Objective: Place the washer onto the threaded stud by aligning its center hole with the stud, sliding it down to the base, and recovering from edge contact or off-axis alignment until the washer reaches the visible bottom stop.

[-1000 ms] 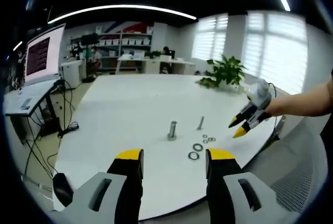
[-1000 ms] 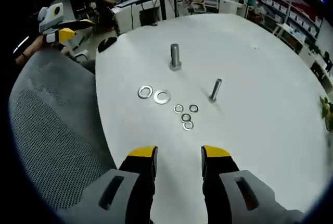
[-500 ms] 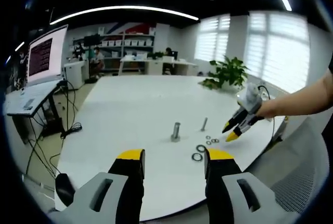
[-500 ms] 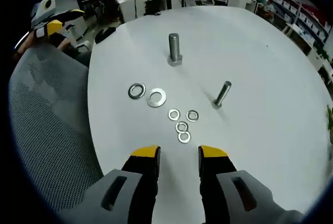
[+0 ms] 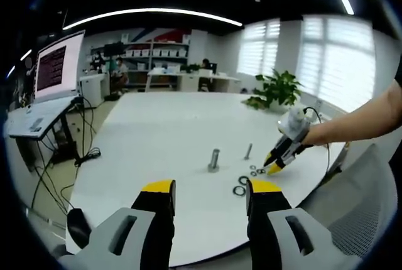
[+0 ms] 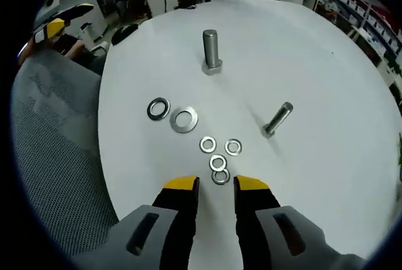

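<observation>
Right gripper [image 6: 211, 184] jaws slightly spread, empty, just short of the nearest small washer [image 6: 220, 177] on the white table [image 6: 326, 81]. Large stud [image 6: 211, 51] upright beyond the washers, bare. Left gripper [image 5: 207, 190] jaws spread wide, empty, well back from the stud.

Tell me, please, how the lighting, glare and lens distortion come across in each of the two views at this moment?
Left gripper view: bright blinds at the windows wash out, a curved ceiling light strip glows, and the white table bulges from the fisheye lens. Right gripper view: even light, sharp washers, a short soft shadow beside the large stud, and table edges that bow strongly.
</observation>
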`<state>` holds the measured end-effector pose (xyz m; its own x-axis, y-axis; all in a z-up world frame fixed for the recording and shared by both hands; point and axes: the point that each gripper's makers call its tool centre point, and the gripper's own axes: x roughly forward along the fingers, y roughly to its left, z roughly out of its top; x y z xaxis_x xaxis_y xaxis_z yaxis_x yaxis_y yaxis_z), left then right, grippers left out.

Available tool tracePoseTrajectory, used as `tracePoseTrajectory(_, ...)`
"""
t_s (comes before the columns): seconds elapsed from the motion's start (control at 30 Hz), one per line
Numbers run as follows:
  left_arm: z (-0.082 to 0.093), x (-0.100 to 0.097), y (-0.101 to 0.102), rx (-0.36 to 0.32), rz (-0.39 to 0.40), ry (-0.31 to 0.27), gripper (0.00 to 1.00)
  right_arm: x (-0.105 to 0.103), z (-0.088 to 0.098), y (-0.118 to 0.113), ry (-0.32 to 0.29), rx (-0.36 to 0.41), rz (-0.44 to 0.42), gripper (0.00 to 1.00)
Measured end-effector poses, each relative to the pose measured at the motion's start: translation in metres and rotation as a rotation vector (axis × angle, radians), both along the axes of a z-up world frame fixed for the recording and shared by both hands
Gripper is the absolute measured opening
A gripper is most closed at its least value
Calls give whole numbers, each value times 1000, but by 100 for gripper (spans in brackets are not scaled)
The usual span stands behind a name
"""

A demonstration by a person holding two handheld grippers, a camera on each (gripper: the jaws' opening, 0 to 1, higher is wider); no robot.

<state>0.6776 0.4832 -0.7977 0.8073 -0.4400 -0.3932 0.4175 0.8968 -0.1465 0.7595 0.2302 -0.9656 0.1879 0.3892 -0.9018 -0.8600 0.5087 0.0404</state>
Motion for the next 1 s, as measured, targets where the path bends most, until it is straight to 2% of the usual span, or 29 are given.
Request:
tracePoseTrajectory(0.23, -1, 0, 0, 3, -1, 5, 43, -1, -8, -3, 2, -50, 42, 23)
tracePoseTrajectory(0.67, -3, 0, 0, 8, -4, 13, 43, 7, -7, -1, -33, -45, 70, 16)
tracePoseTrajectory(1.0, -4, 0, 0, 11, -6, 17, 43, 7, -5, -7, -45, -82, 90, 14)
